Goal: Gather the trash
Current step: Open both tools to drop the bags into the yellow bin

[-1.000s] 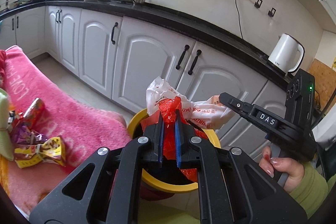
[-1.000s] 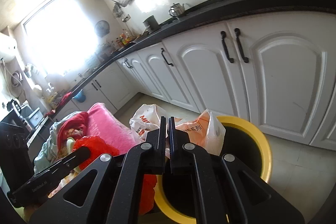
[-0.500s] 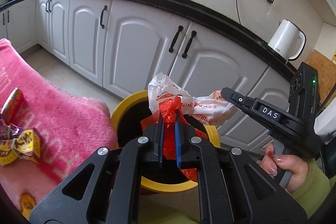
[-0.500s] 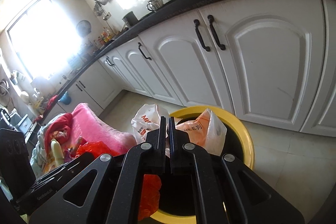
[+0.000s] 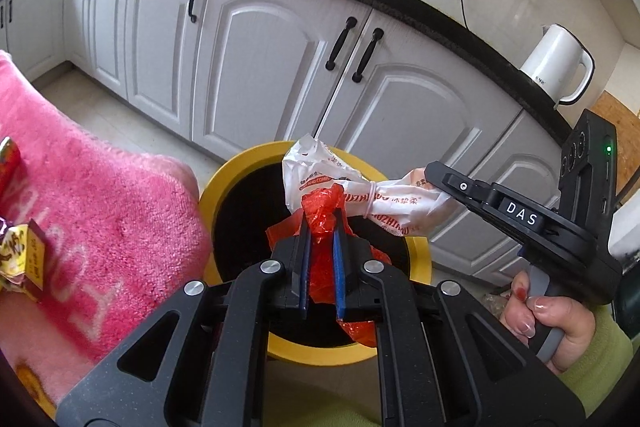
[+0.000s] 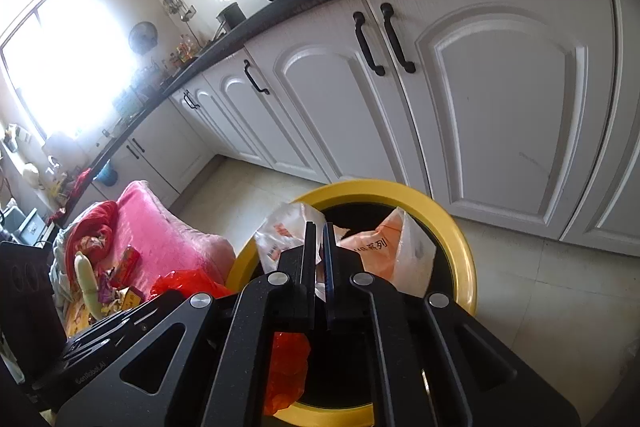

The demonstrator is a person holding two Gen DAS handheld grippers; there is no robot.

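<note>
Left wrist view: The left gripper is closed down to a narrow gap, its blue-lined fingers clamping a crumpled red plastic bag. The bag is held directly above the dark opening of a yellow-rimmed trash bin, with a loose end of it hanging below the fingers toward the near rim. Just beyond the red bag, a white printed plastic bag, twisted at its middle, is gripped at its far end by the right gripper, which enters from the right. A hand with a green sleeve holds that gripper's handle. A pink towel lies left of the bin, touching its rim, with snack wrappers on it. A white electric kettle stands on the black countertop above white cabinets.

Right wrist view: The right gripper is almost fully closed, pinching the white printed plastic bag between its fingers. The bag hangs over the opening of the yellow-rimmed trash bin. The red plastic bag shows lower left, by the bin's near rim. The pink towel lies left of the bin.
</note>
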